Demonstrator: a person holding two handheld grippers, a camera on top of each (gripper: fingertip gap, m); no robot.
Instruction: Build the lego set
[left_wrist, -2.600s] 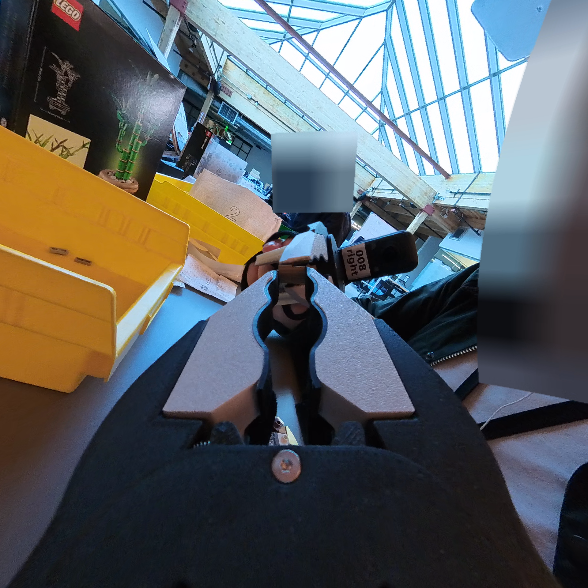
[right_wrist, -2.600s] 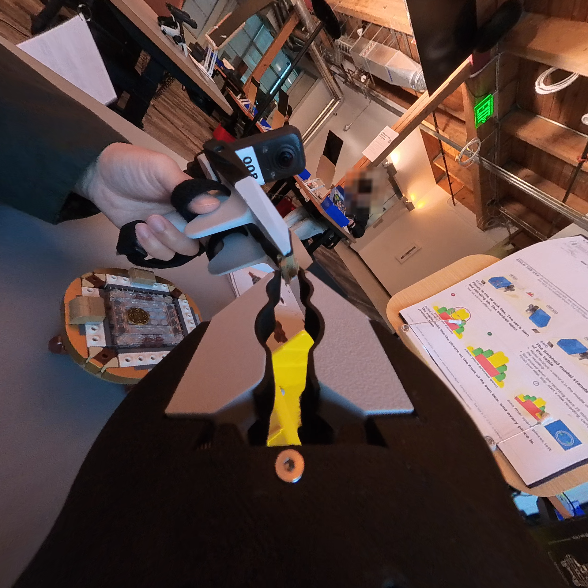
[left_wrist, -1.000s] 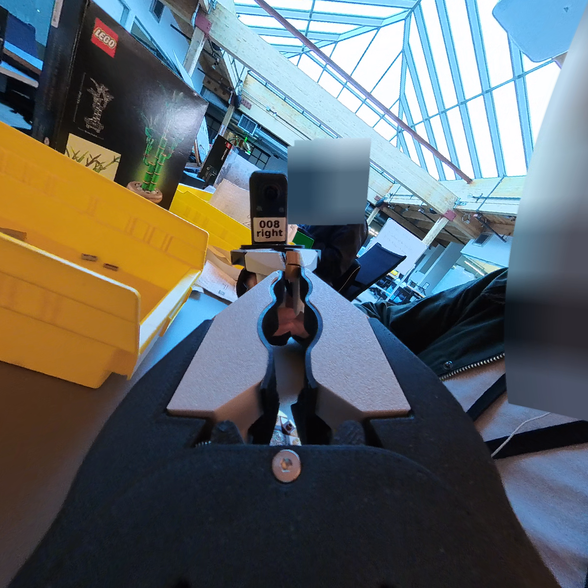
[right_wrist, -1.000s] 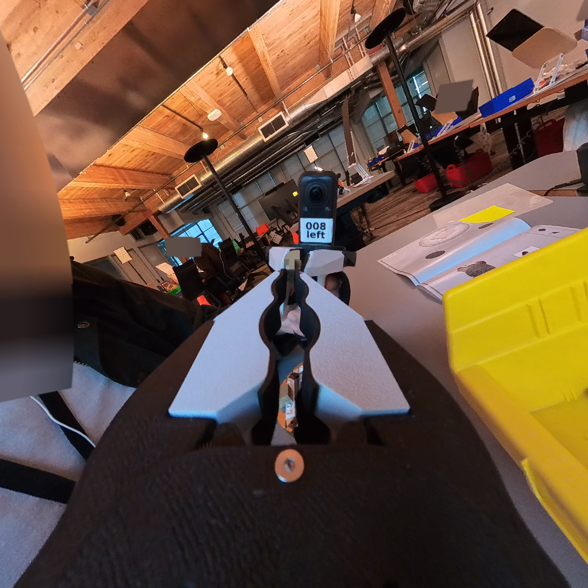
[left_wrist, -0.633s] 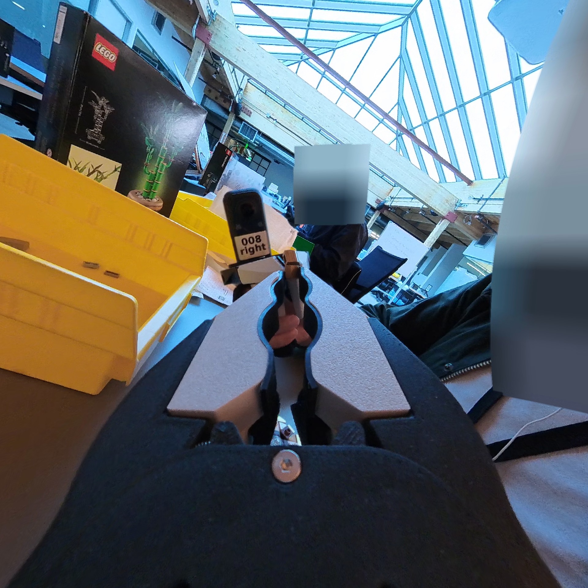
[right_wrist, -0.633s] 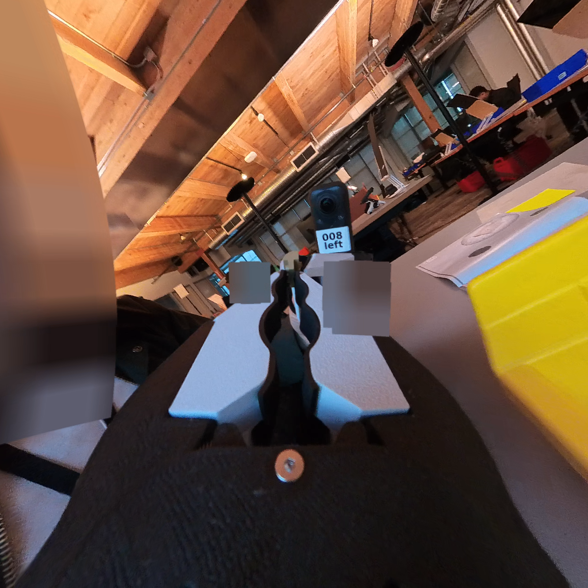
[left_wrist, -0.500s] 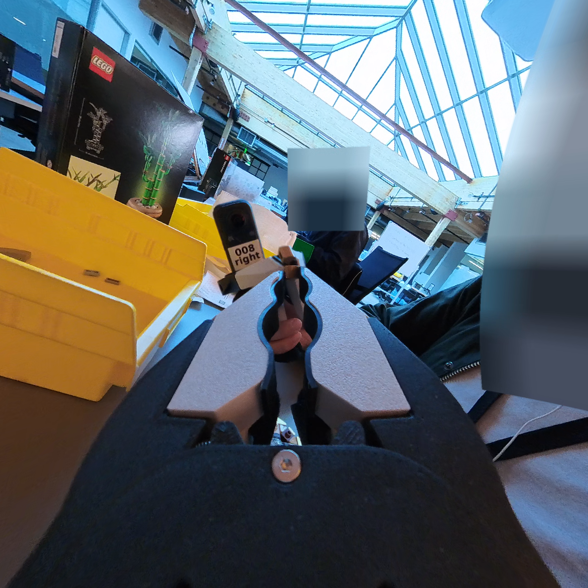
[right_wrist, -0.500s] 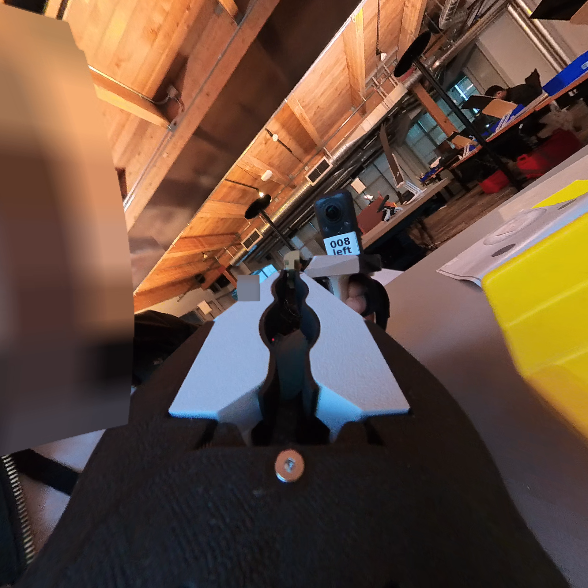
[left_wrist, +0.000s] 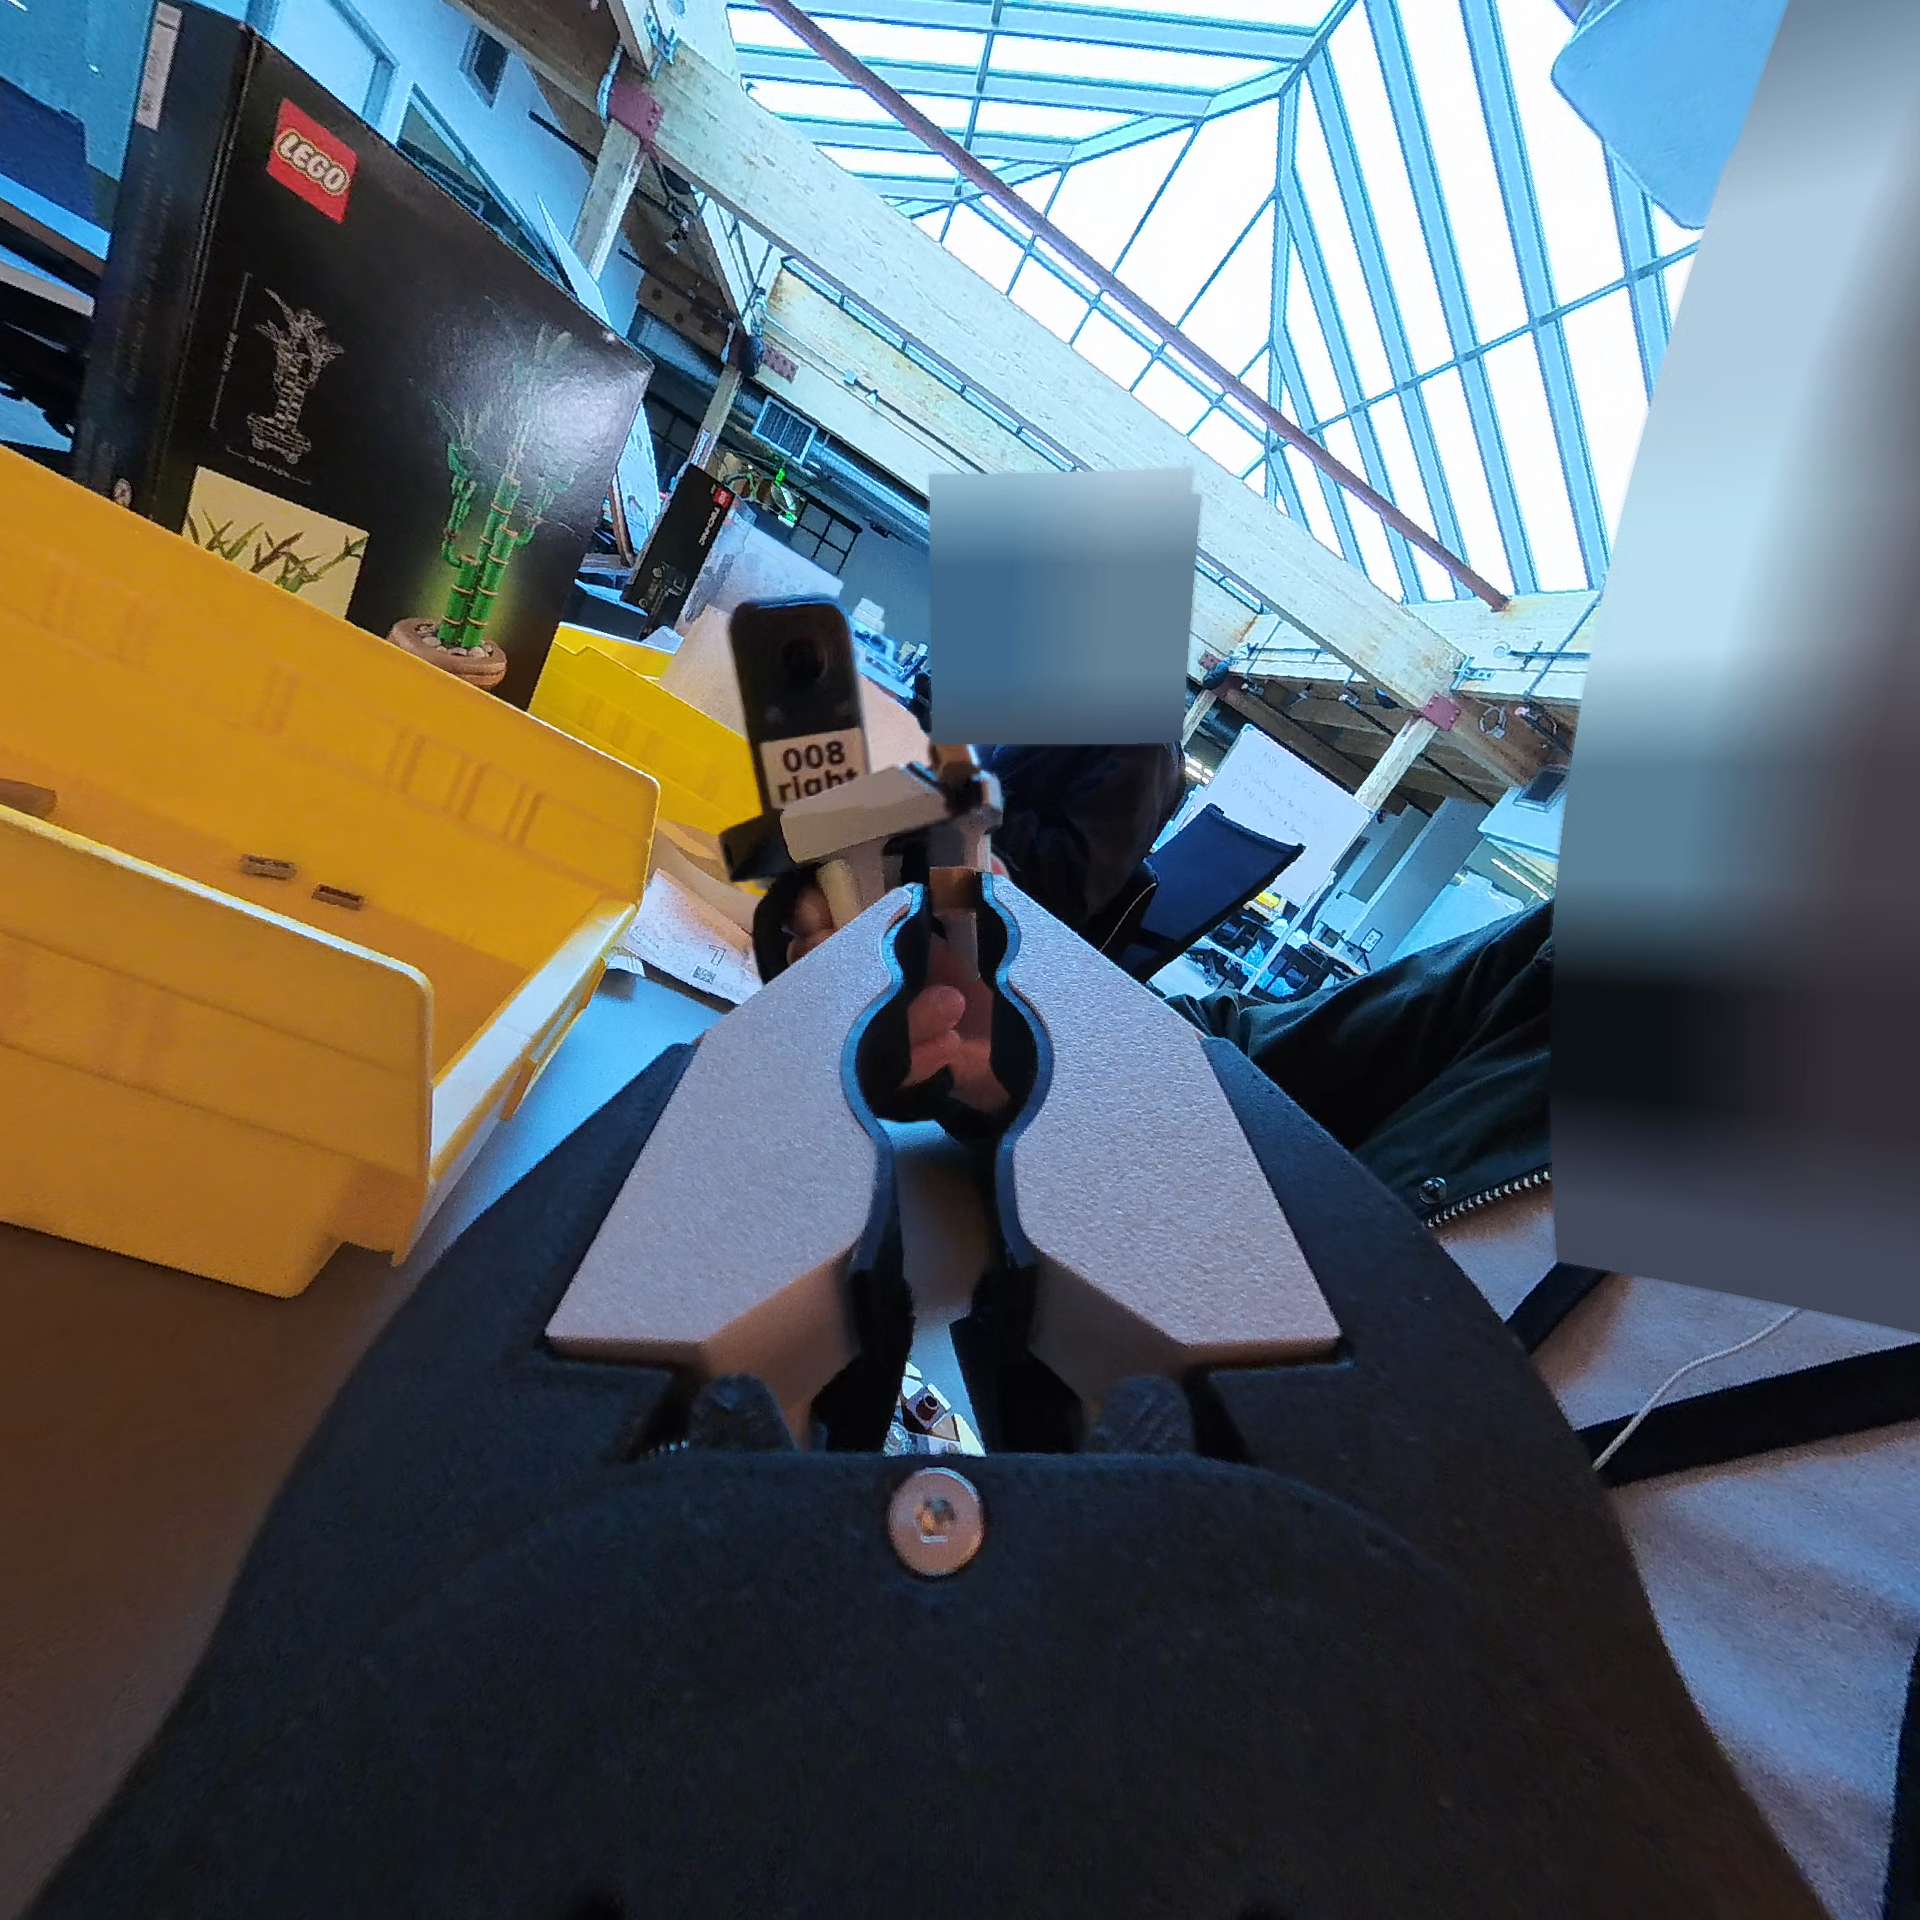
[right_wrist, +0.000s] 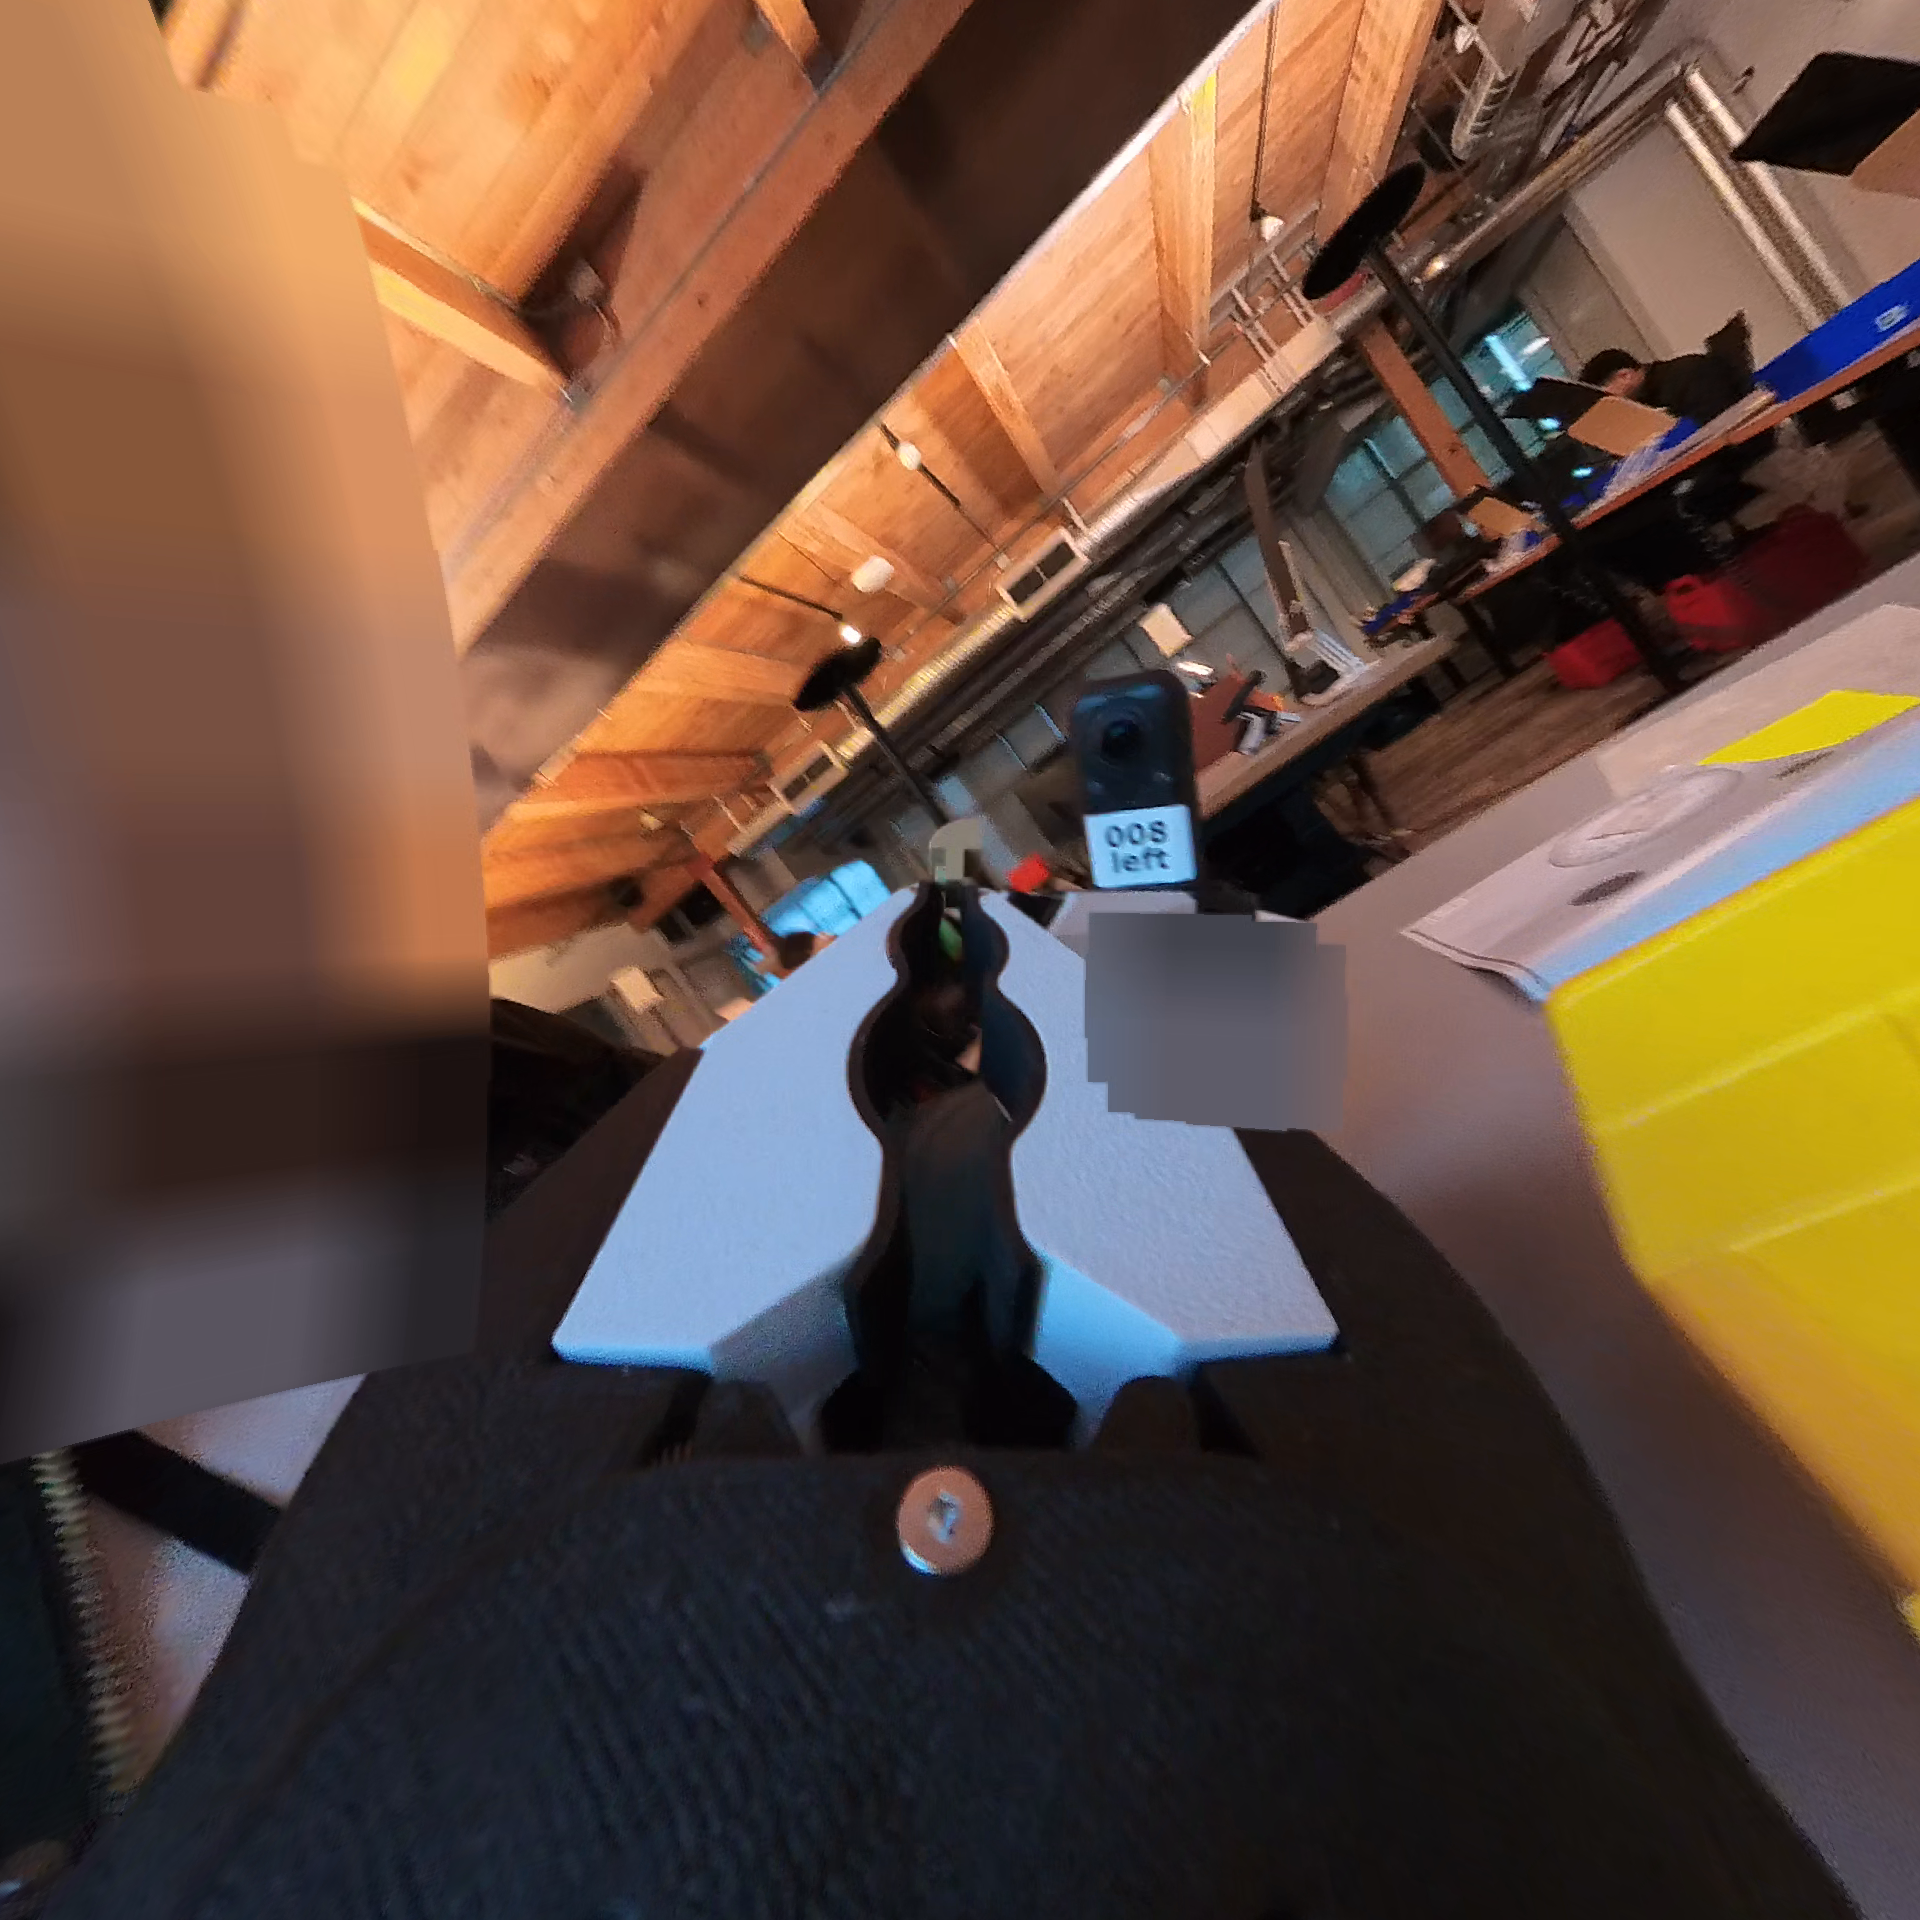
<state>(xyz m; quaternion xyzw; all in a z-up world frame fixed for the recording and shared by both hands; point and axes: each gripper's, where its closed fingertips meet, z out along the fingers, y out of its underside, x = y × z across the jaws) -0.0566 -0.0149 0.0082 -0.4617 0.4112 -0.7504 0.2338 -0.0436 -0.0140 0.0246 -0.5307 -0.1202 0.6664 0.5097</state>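
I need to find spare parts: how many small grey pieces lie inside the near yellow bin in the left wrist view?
2: one grey piece and another just right of it, on the yellow bin floor; its front wall may hide more.

Glossy yellow plastic bin

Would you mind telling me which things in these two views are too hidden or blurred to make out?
- Left wrist view: the small piece at the left gripper's tips is too blurred to identify, and its holder is unclear.
- Right wrist view: motion blur smears the yellow bin, and the frame's edge cuts it off.
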